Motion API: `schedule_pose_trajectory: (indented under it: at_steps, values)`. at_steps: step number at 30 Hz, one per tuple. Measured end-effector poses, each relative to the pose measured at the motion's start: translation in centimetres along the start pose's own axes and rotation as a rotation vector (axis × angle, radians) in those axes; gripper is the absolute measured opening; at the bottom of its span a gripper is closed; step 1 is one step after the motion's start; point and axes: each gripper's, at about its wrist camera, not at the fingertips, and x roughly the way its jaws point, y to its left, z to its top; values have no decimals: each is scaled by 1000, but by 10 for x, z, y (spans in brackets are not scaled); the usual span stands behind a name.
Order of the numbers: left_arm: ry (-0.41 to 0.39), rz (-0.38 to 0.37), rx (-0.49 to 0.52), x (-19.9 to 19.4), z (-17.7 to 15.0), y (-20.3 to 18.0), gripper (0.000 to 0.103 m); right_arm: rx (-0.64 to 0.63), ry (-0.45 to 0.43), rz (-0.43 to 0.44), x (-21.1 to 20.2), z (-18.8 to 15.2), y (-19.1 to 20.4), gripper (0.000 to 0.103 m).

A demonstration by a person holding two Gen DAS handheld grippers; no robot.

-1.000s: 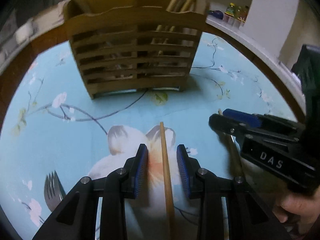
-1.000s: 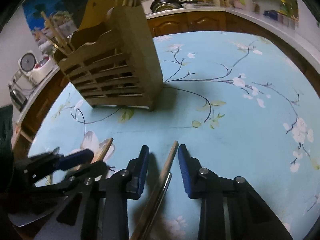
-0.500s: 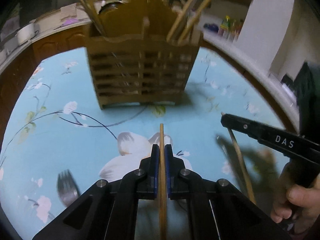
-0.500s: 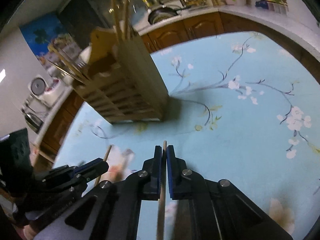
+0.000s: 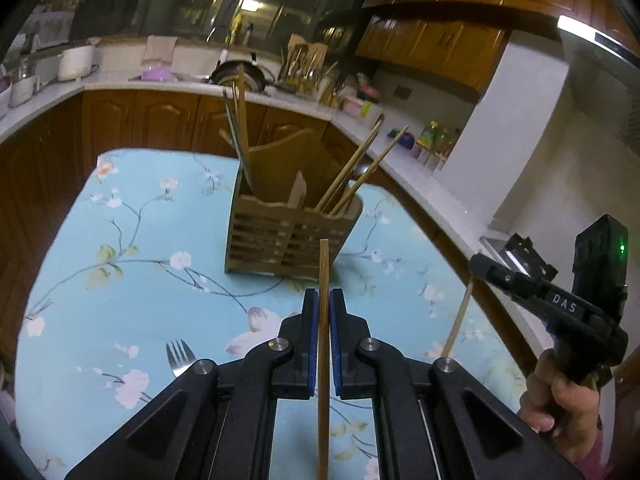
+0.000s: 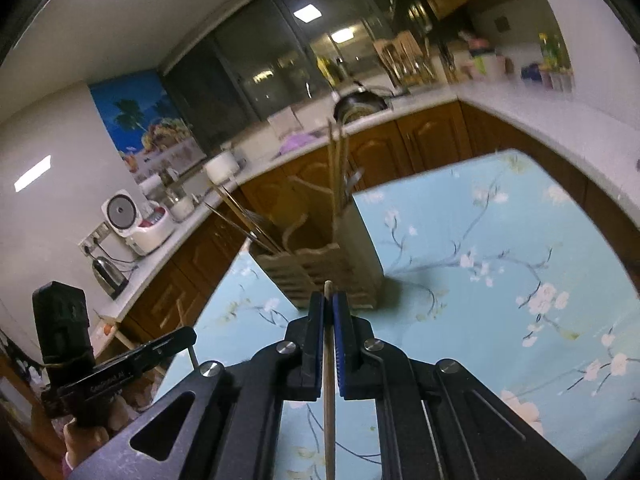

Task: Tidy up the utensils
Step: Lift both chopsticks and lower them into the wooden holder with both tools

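My left gripper (image 5: 324,300) is shut on a wooden chopstick (image 5: 323,268) that sticks out forward past the blue pads. My right gripper (image 6: 328,304) is shut on a second chopstick (image 6: 328,360), which also shows hanging at the right of the left wrist view (image 5: 458,322). Both grippers are lifted above the table, in front of the slatted wooden utensil holder (image 5: 288,236) (image 6: 340,276). Several chopsticks and utensils stand in its compartments. A metal fork (image 5: 178,356) lies on the floral cloth at the lower left.
The table carries a light blue floral cloth (image 5: 120,264). Behind it runs a kitchen counter (image 5: 168,82) with a pan, pots and bottles. A rice cooker (image 6: 136,220) and a kettle (image 6: 108,276) stand on the counter at the left of the right wrist view.
Both grippers closed on the chopsticks that lay on the cloth and lifted them well above the table. The views tilted up, so the counter and cabinets came into view.
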Motion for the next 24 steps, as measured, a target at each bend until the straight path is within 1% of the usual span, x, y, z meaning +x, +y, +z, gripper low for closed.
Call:
schedule_pose_trajectory:
  at_steps: [3, 7, 12, 17, 24]
  values:
    - [-30, 1, 7, -24, -4, -1, 4, -25, -47, 3, -17, 6, 9, 5]
    - [-53, 8, 4, -38, -10, 1, 4, -52, -91, -12, -34, 9, 16, 5]
    - [-68, 10, -4, -46, -15, 1, 4, -52, -106, -20, -38, 11, 12, 5]
    - [-90, 17, 8, -48, -9, -1, 4, -54, -123, -28, -43, 13, 12, 5]
    - [-130, 32, 1, -52, 2, 5, 4, -63, -142, -31, -44, 22, 13, 5]
